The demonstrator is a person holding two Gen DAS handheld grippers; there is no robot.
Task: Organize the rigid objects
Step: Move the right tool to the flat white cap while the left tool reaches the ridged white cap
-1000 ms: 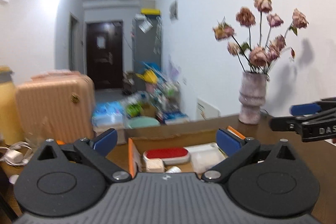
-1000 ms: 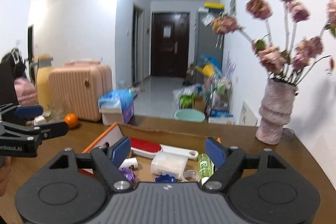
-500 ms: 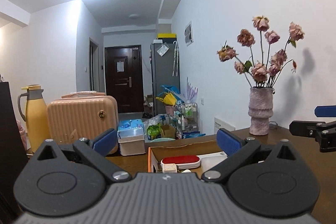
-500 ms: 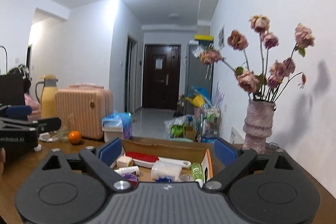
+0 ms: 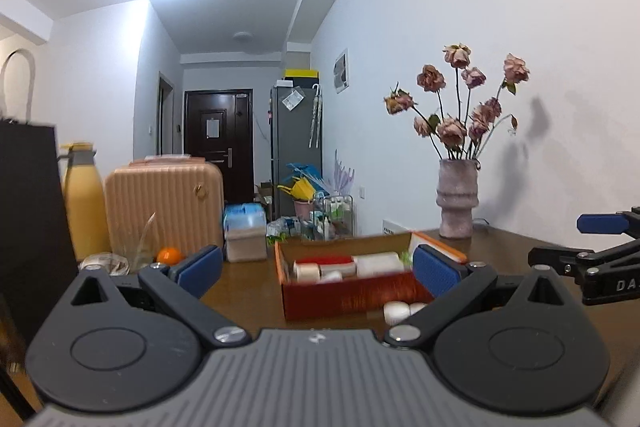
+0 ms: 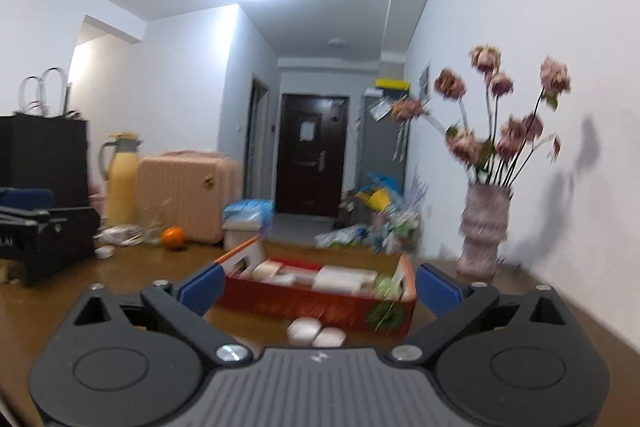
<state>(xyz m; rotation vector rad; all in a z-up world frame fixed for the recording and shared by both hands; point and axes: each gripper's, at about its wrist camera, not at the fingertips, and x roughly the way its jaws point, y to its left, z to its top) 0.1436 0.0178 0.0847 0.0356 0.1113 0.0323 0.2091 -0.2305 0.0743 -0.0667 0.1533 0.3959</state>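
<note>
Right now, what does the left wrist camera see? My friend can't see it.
An open red cardboard box full of small items sits on a brown table, framed by the left gripper with jaws wide open. Two white jars lie before it; a vase of dried roses stands behind.

Box: we see a red cardboard box (image 5: pixel 352 293) sitting on the brown table (image 5: pixel 244 291), top open, orange-edged flaps spread to both sides.
Box contents: packed, we count a red flat piece (image 5: pixel 329 259), a white roll (image 5: pixel 307 270), a white block (image 5: pixel 378 263); something green (image 6: pixel 385 283) at the right end, too blurred for us to name.
White pair: two small white rounded objects (image 6: pixel 316 334) lie side by side on the table, just in front of the box's near wall, touching each other as far as we can tell.
</note>
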